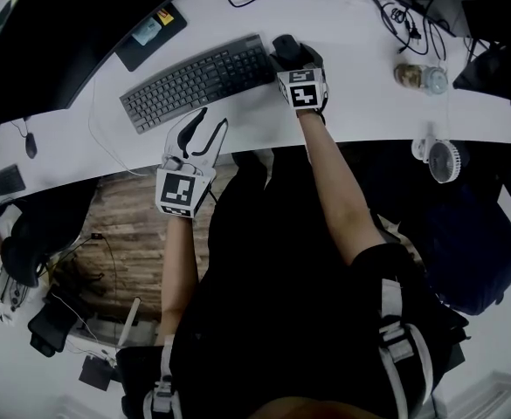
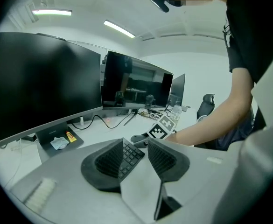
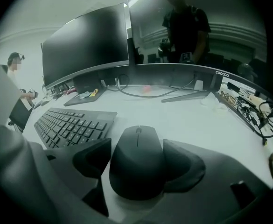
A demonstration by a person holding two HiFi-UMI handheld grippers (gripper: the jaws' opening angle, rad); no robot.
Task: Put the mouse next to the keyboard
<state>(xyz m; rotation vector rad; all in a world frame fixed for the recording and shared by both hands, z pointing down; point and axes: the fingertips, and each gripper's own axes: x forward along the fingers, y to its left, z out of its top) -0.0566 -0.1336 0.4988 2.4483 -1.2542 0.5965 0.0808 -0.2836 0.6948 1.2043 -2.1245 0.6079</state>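
The right claw (image 3: pixel 136 148) is released: its two jaws stand apart, one on each side of the black mouse (image 3: pixel 137 164), and the mouse sits between them on the white desk (image 3: pixel 192 118). Whether the pads touch its sides I cannot tell. In the head view the right claw (image 1: pixel 288 52) points down at the mouse (image 1: pixel 284 44), which lies just beside the right end of the black keyboard (image 1: pixel 198 78), near to it but not touching. In the right gripper view the keyboard (image 3: pixel 68 122) is at the left of the mouse.

The left claw (image 2: pixel 136 148) is also released, with the jaws apart and nothing held between them; only the keyboard (image 2: pixel 132 155) and the desk show through the gap. In the head view the left claw (image 1: pixel 204 127) hangs over the near edge of the desk (image 1: pixel 360 94), in front of the keyboard.

Behind the keyboard stands a dark monitor (image 3: pixel 87 41). Black cables (image 1: pixel 403 16) lie at the far right of the desk, and a small white fan (image 1: pixel 443 158) sits at its near edge on the right.
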